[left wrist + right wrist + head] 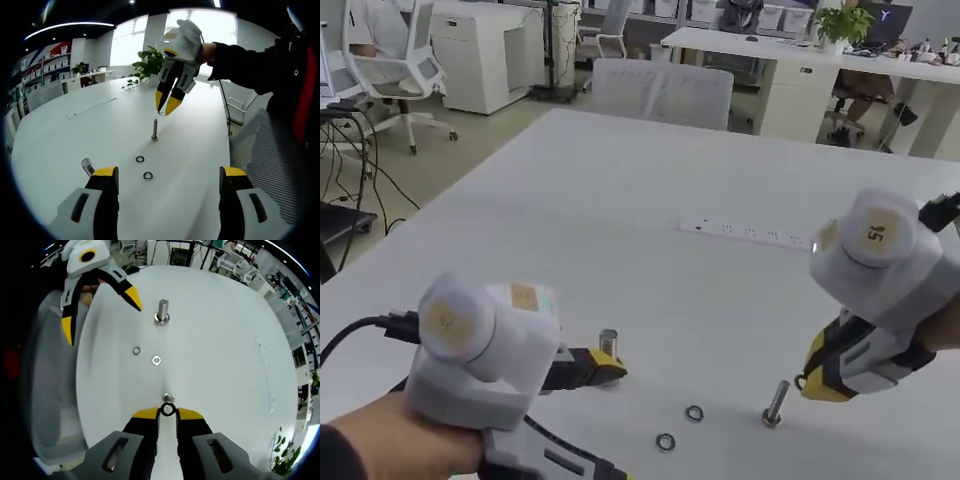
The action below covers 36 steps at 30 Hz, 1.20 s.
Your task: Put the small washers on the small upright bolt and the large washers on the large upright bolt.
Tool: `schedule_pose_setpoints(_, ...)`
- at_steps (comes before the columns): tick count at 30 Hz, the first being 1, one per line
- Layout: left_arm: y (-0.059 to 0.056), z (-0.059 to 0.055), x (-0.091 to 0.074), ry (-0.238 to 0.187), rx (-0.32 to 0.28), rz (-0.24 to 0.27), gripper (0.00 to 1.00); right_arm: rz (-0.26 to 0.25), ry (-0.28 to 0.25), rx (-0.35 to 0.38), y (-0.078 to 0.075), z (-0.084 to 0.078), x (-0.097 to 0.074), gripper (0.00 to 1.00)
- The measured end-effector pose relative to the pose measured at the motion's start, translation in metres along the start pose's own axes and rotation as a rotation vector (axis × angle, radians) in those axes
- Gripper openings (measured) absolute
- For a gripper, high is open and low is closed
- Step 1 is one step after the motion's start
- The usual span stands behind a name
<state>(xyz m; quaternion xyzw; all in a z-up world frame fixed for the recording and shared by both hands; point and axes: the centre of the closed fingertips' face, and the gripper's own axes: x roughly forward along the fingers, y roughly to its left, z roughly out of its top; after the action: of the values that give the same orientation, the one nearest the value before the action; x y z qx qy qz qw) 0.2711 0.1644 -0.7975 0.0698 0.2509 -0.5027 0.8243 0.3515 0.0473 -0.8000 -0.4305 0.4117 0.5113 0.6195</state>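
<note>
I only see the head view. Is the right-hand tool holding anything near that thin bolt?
Observer: Yes, the right gripper view shows the right gripper pinching a washer between its fingers.
Operator: Is it on the bolt yet?
Observer: No, the left gripper view shows a gap above the small bolt.
Operator: And the other tool?
Observer: The left gripper has its fingers wide open, empty.

Bright, even office light, soft faint shadows; both gripper views bend strongly toward their edges.
</note>
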Motion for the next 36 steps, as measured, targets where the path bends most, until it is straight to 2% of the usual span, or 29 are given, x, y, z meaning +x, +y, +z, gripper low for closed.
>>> schedule_pose_setpoints(6,0.0,-0.001,0.0,0.002,-0.004,-0.001,0.82,0.002,0.0,-0.014,-0.001,0.006,0.005,0.14)
schedule_pose_setpoints(36,0.002,-0.007,0.0,0.016,-0.019,-0.004,0.82,0.04,0.024,-0.014,-0.006,0.003,0.029,0.14)
